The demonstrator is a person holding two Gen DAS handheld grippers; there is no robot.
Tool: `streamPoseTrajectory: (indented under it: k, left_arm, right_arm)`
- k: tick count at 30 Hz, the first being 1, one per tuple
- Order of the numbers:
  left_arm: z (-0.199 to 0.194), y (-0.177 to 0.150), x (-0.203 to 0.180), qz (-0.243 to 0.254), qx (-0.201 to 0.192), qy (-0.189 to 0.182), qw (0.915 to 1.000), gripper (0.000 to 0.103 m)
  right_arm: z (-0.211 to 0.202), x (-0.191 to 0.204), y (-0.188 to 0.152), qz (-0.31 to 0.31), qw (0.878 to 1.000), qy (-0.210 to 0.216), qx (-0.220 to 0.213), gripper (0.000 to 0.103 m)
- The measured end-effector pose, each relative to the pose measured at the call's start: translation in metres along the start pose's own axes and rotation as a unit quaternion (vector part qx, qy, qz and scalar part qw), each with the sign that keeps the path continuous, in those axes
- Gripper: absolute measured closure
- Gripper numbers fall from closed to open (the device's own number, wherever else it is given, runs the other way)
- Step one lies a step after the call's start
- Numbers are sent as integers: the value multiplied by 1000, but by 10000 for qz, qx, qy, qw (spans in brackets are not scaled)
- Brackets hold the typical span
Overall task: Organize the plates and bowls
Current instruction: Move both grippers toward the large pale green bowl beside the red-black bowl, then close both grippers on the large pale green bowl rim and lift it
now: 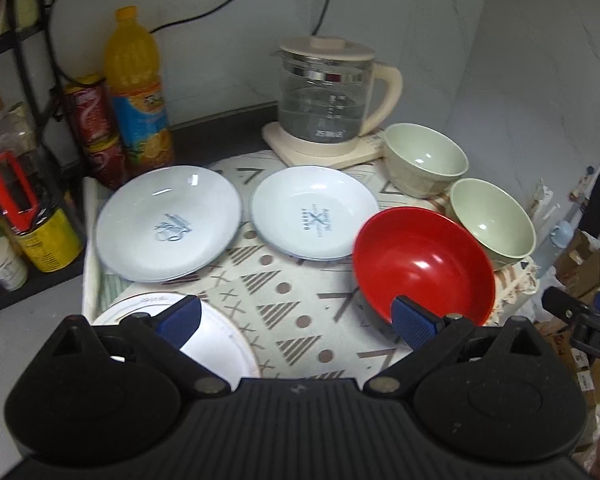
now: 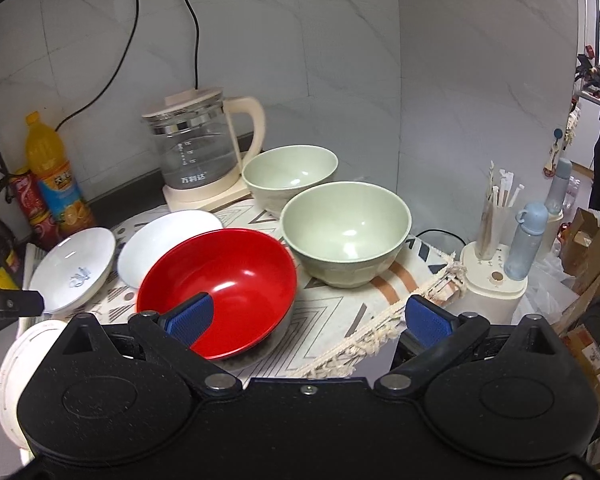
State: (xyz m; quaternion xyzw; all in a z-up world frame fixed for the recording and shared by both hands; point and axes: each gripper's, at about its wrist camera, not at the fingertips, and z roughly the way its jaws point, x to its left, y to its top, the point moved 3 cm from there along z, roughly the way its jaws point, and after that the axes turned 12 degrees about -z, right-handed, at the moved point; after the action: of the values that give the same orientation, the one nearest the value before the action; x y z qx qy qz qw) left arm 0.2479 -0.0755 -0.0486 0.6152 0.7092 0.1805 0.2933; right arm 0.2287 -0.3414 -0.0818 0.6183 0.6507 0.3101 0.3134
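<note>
1. Left gripper (image 1: 296, 322): held low over the patterned cloth (image 1: 296, 292), jaws wide apart, holding nothing.
2. Right gripper (image 2: 310, 318): jaws apart, left pad over the red bowl (image 2: 220, 280).
3. Two white plates (image 1: 168, 222) lie side by side; two green bowls (image 2: 346, 232) stand near the kettle (image 2: 200, 152).

A home kitchen corner: a glass electric kettle with a cream handle (image 1: 328, 100) on a dark countertop (image 1: 216, 136), an orange juice bottle (image 1: 138, 88), marble-patterned wall tiles (image 2: 340, 60).
</note>
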Motion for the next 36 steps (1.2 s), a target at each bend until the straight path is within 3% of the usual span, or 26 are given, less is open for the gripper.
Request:
streamPoseTrajectory:
  k: [10, 20, 25, 28, 30, 34, 36]
  left_arm:
    - [34, 25, -46, 132, 123, -60, 9998, 2]
    - [80, 45, -118, 363, 257, -443, 9980, 5]
    - [108, 51, -152, 406, 387, -641, 9964, 15]
    - [122, 52, -169, 487, 422, -720, 9953, 26]
    - [134, 53, -177, 459, 558, -780, 9943, 39]
    - [153, 54, -191, 424, 695, -841, 9931, 52]
    - [163, 54, -196, 417, 759, -838, 9927, 60]
  right_arm:
    - [34, -24, 15, 77, 9999, -25, 139, 1]
    - [80, -79, 28, 392, 9982, 47, 448, 6]
    - [102, -101, 32, 493, 9966, 367, 545, 11]
    - [116, -109, 32, 558, 9949, 561, 624, 17]
    - [126, -114, 32, 555, 9941, 643, 668, 27]
    - [141, -122, 31, 571, 9916, 855, 782, 42]
    - [148, -124, 31, 550, 9897, 984, 878, 55]
